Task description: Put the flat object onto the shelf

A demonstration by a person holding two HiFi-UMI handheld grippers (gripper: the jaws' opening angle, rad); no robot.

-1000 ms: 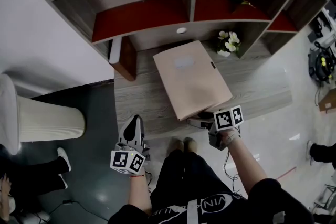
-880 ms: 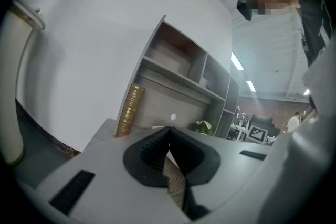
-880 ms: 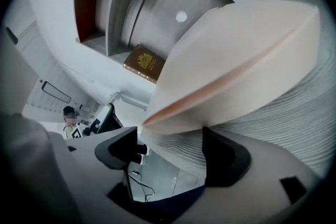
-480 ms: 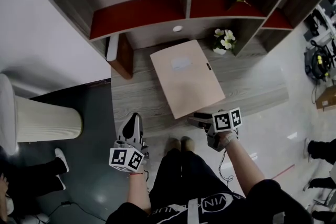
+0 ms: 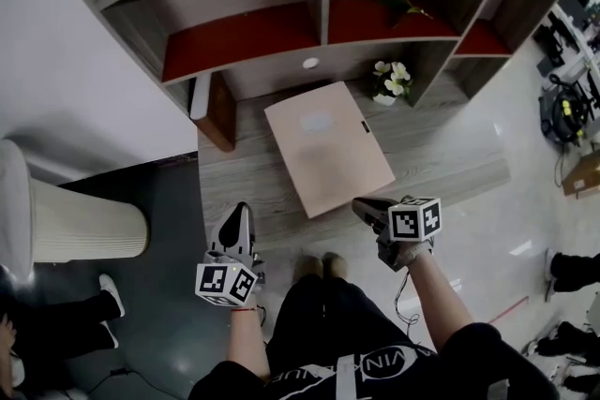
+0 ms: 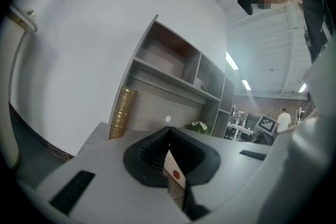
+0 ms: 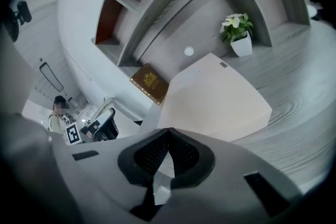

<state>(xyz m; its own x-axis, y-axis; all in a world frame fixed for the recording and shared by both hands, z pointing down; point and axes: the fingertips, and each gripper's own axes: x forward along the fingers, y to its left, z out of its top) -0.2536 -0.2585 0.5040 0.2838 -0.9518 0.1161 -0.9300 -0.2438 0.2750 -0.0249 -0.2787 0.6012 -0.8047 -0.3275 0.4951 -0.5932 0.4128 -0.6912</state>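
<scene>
The flat object is a pale beige board-like box lying on the grey wood desk, below the shelf with red compartment floors. My right gripper sits at the object's near right edge. Its jaws have just been closing and now stand shut, with nothing beige showing between the pads. In the right gripper view the flat object lies just beyond the right gripper. My left gripper is shut and hangs off the desk's near left edge, well clear of the object.
A brown book stands upright at the desk's back left. A white pot of flowers stands at the back right, and a green sprig lies on the shelf. A cream bin stands on the floor at the left.
My right gripper has shifted a little to the right and upward from the object's near corner, rolled, and closed its jaws. The flat object still lies on the desk. The left gripper stays put.
</scene>
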